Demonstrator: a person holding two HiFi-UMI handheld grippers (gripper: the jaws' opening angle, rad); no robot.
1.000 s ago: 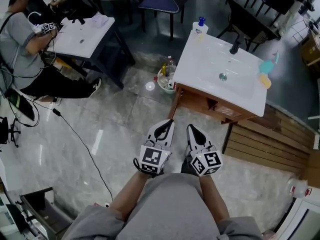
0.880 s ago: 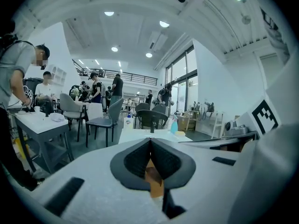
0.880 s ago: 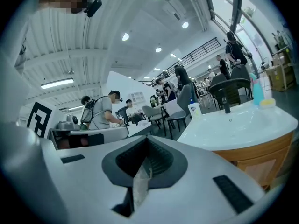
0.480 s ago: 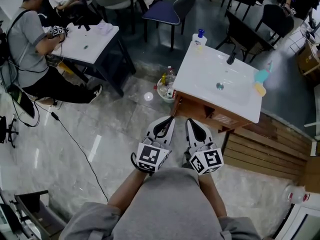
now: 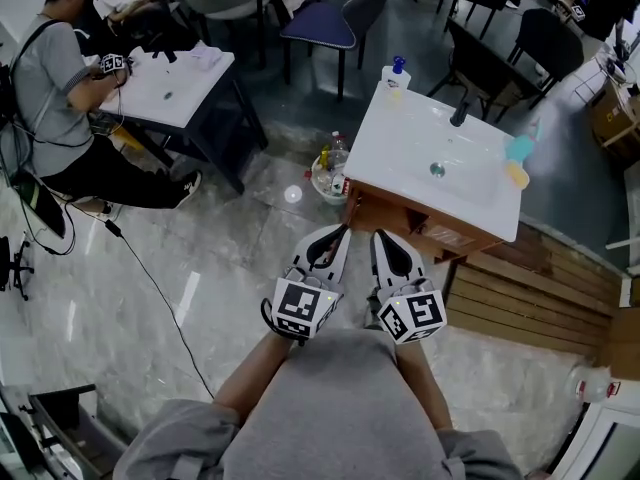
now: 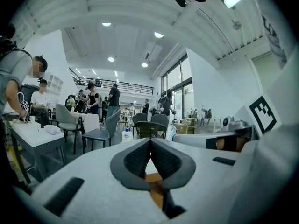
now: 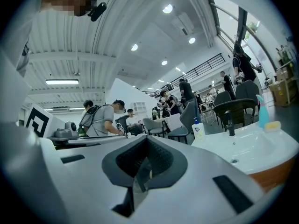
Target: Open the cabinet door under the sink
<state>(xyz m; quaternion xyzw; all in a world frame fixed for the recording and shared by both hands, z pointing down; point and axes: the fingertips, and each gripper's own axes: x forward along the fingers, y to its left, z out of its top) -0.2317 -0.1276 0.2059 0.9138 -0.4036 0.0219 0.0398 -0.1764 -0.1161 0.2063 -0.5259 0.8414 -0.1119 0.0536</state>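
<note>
While both tools point level toward the cabinet door (image 5: 405,216), the left tongs (image 5: 338,238) and the right tongs (image 5: 379,238) each have their jaws pressed together with nothing between them, and neither touches the door. The door forms the wooden front below the white sink (image 5: 440,153), just beyond the tips and slightly to the right, and it appears closed. By this reading no step is done: the approach, the grip on the door and the pull all lie ahead.
</note>
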